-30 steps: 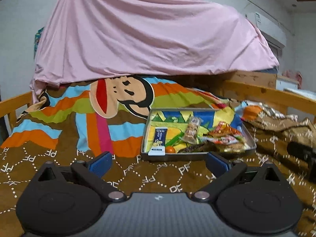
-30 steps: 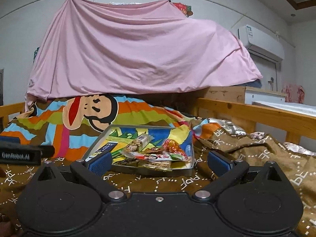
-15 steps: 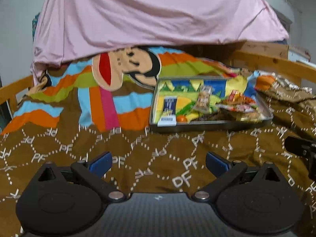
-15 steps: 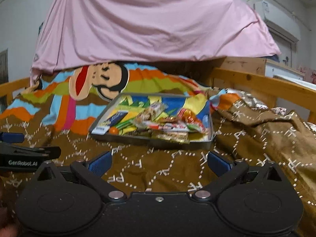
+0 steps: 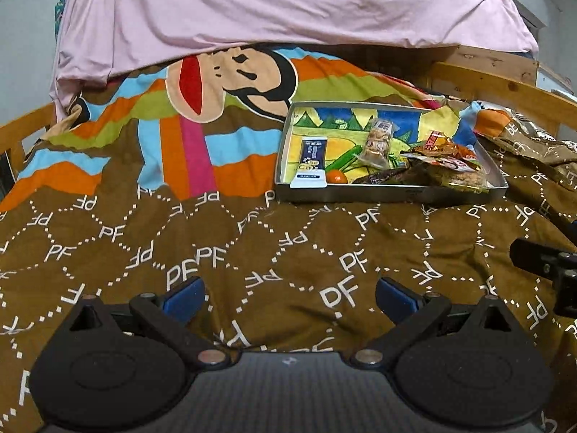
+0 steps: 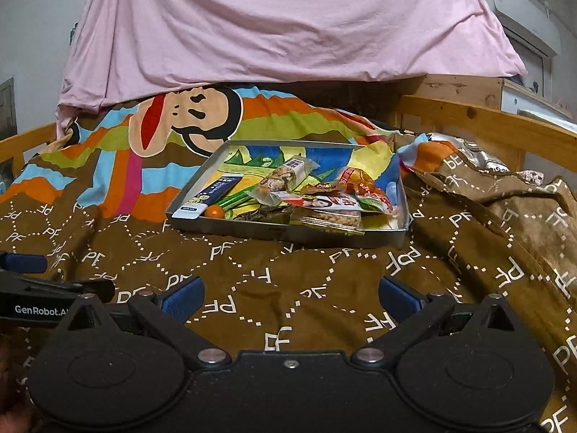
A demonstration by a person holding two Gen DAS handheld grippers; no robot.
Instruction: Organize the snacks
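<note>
1. Currently listed: a metal tray (image 6: 288,232) is set on a brown quilt (image 6: 288,288), well ahead of both claws. The same tray (image 5: 389,195) is seen right of centre in the left view.
2. Contents, loosely piled: a blue bar (image 6: 212,195) and an orange ball (image 6: 215,211) at the tray's left side; a clear-wrapped nut bar (image 6: 283,178) in the middle; red packets (image 6: 360,189) and a flat cracker pack (image 6: 331,221) heaped toward the right.
3. Handling, as judged: all packets are taken to be light, crinkly and slippery. The foil is expected to yield under the pads, and the nut bar and crackers are likely crushed by a hard pinch. The ball is expected to roll.
4. Hold points, as judged: bars are best pinched across the short width, mid-length; packets by a sealed edge.
5. Left claw (image 5: 288,297): spread wide, nothing held, nothing touched, poised over the quilt.
6. Right claw (image 6: 290,296): likewise wide and empty, poised short of the tray.
</note>
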